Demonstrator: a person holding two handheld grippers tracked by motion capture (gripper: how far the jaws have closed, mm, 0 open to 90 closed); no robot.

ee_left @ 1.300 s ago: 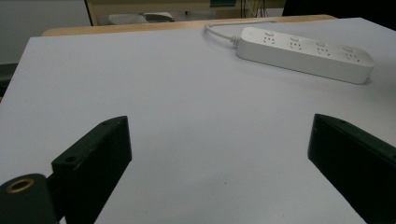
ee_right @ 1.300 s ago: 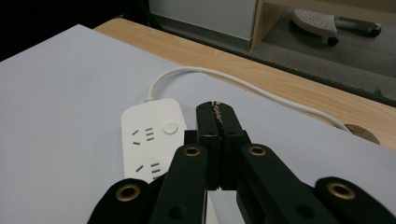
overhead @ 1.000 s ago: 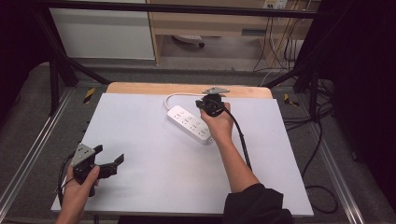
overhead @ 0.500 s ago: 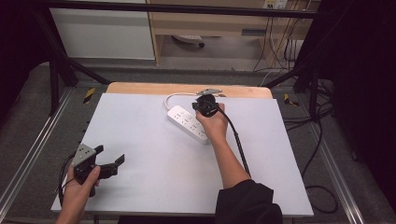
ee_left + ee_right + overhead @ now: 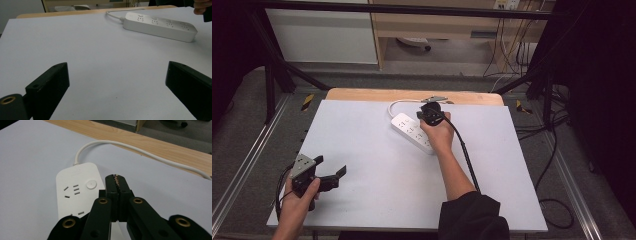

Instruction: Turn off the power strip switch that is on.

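Observation:
A white power strip [image 5: 411, 131] lies slantwise on the white table top, its white cable [image 5: 140, 150] curving off toward the far wooden edge. My right gripper [image 5: 430, 114] hovers over the strip's far end with its jaws shut and nothing between them. In the right gripper view its tips [image 5: 116, 178] sit just right of the strip's round button [image 5: 91, 184]; whether they touch the strip [image 5: 75, 195] I cannot tell. My left gripper [image 5: 330, 172] rests low near the table's front left, open. Its jaws stand wide apart [image 5: 117, 72], facing the distant strip [image 5: 160, 26].
The table's white sheet [image 5: 362, 150] ends at a wooden strip [image 5: 362, 94] along the far side. Metal rails run along both sides of the table, and cables lie on the floor at the right [image 5: 557, 150]. The right hand [image 5: 202, 6] shows beyond the strip in the left gripper view.
My right gripper has shifted a little to the left and toward me over the power strip's far end. The left gripper has stayed put, still open.

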